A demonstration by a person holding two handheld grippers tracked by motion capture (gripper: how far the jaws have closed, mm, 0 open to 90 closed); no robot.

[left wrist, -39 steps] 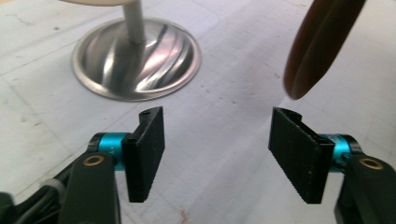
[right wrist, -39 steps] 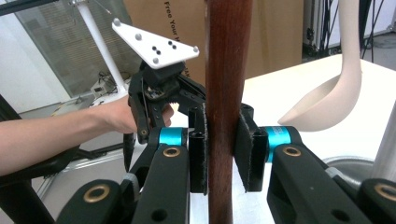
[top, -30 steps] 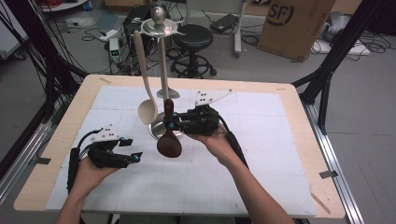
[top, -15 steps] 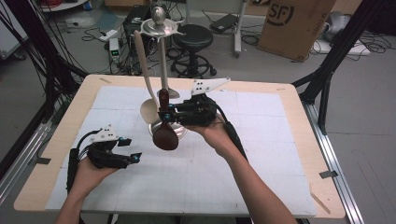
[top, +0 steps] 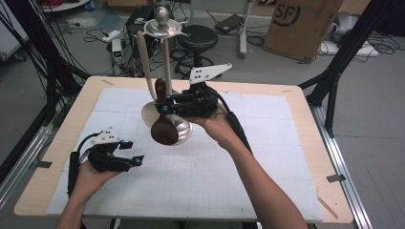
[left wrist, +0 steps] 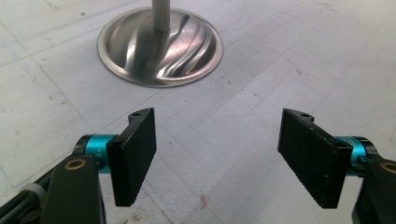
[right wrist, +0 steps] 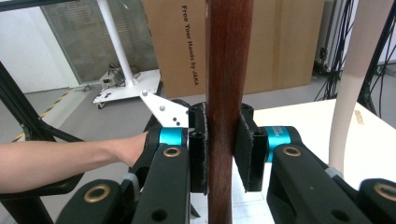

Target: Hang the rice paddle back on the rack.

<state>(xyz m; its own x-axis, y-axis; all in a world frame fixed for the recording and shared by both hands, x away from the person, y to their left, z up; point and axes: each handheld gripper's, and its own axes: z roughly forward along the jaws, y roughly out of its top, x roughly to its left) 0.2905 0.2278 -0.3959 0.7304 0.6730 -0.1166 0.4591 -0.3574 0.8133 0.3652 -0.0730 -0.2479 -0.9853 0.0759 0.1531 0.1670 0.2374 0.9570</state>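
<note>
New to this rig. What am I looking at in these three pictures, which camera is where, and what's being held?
No robot arm here: a person holds a hand-held two-jaw gripper in each hand. The high view looks down on the table from the person's side. The other two pictures come from cameras riding on each gripper, looking along its black jaws.

The right gripper has its jaws shut on the handle of a dark brown wooden spoon, held above the table with the bowl hanging down; the right gripper view shows the pads clamping the handle.

The left gripper rests low over the white table mat, jaws open and empty, facing the round base of a shiny steel utensil stand. A pale wooden spoon hangs from that stand.
</note>
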